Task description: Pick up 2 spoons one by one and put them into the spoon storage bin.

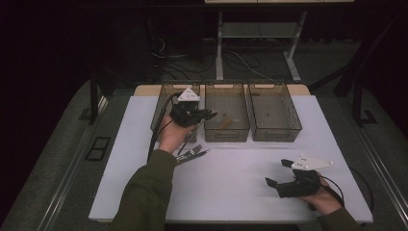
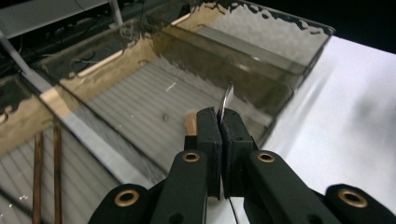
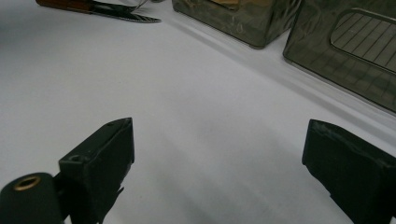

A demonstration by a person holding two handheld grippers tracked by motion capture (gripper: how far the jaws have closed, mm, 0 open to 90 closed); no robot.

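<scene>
Thin flat silver metal utensil (image 2: 227, 100), edge-on, upright, pinched between the closed left claw (image 2: 221, 122), over the middle smoky translucent plastic bin (image 2: 140, 100)

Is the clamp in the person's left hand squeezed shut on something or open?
Shut. The left gripper has its black jaws pressed together on a thin metal utensil, whose end sticks up between them over the middle bin.

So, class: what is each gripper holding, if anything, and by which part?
The left gripper is shut on a thin metal piece of cutlery, pinched near one end; which end cannot be told. The right gripper is open and holds nothing.
</scene>
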